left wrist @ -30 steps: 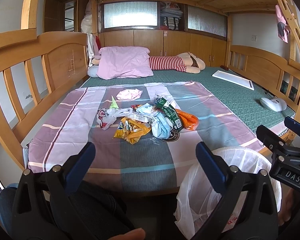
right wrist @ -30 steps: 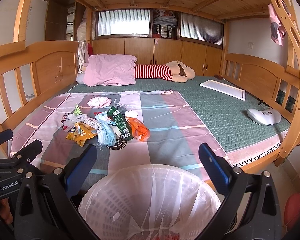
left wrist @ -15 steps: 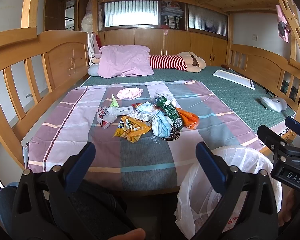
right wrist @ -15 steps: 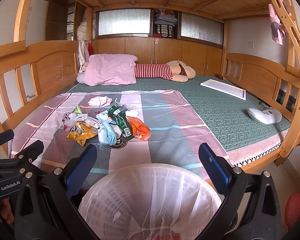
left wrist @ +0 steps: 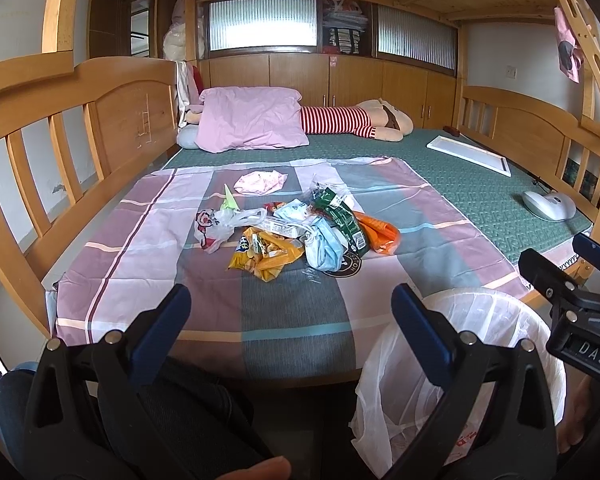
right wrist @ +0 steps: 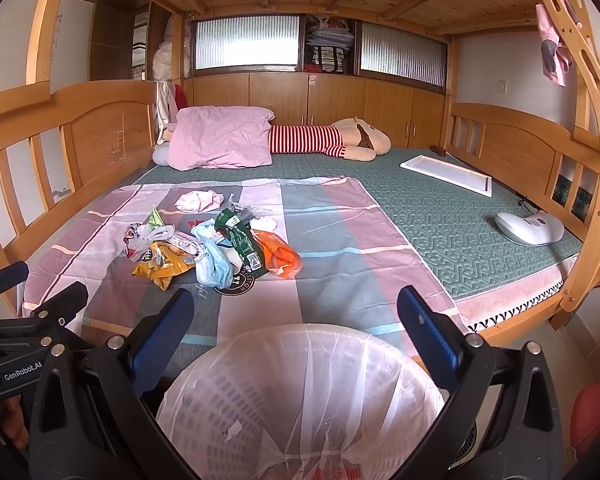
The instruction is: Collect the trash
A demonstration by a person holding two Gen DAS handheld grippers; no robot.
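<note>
In your left wrist view, your left gripper [left wrist: 290,308] sits at the bottom of the frame with its blue-padded fingers [left wrist: 162,332] spread wide and nothing between them. The trash pile [left wrist: 300,228] lies at the centre of the frame on the checked sheet [left wrist: 140,248]: a yellow wrapper [left wrist: 264,254], a green packet [left wrist: 340,216], an orange packet [left wrist: 380,232], a light blue bag [left wrist: 322,246] and a white plastic bag [left wrist: 216,228], all touching or overlapping. A crumpled pink paper [left wrist: 260,182] rests apart, just above the pile. The lined bin [left wrist: 480,320] stands at lower right, with your right gripper [left wrist: 568,280] at the right edge beside it.

In your right wrist view, your right gripper [right wrist: 296,312] is also wide apart and holds nothing; the lined bin [right wrist: 300,392] fills the lower centre, directly between the fingers. The trash pile [right wrist: 216,246] sits left of centre on the checked sheet [right wrist: 340,232]. Your left gripper [right wrist: 32,320] shows at the lower left edge.
</note>
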